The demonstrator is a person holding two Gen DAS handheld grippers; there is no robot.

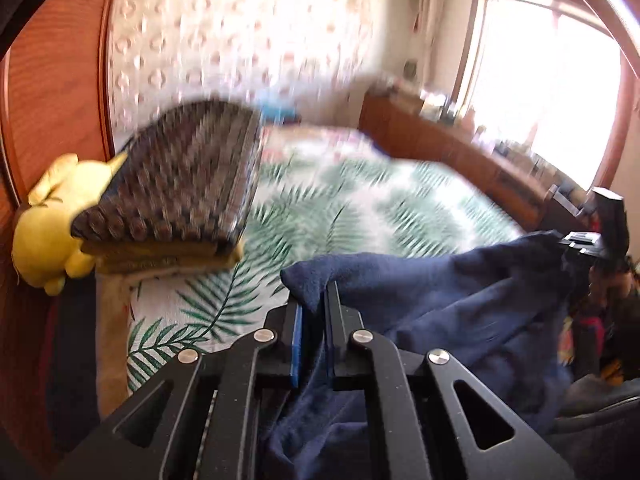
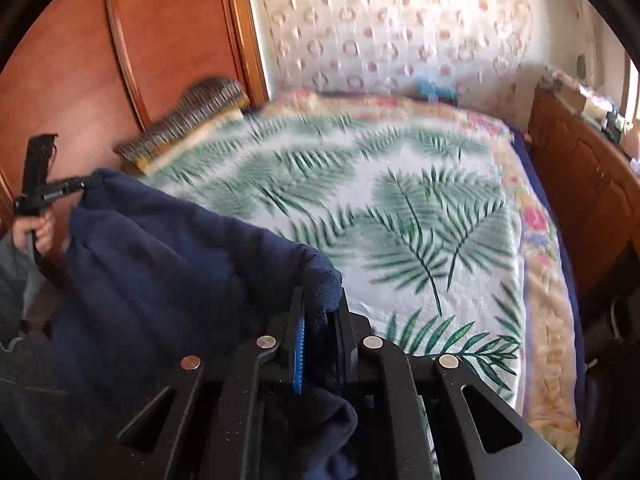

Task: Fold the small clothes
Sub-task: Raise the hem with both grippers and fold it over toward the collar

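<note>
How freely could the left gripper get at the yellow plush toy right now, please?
Probably not freely: the left gripper is shut on the navy garment, which the right gripper also holds. The yellow plush toy sits unobstructed beside the patterned cushion.

A: The left wrist camera is riding right behind the left gripper (image 1: 313, 308), looking forward along its fingers, out over the bed (image 1: 360, 208) towards the patterned wall (image 1: 240, 40) and the window (image 1: 548, 80) at far right.

B: And the right wrist camera is sitting just as tight behind the right gripper (image 2: 320, 312), facing the same bed and wall from further right.

A: Both are sharing the leaf-print bedspread (image 2: 400, 208) and the navy cloth (image 2: 168, 256) up close. Each is even catching the other gripper at the frame's edge.
</note>
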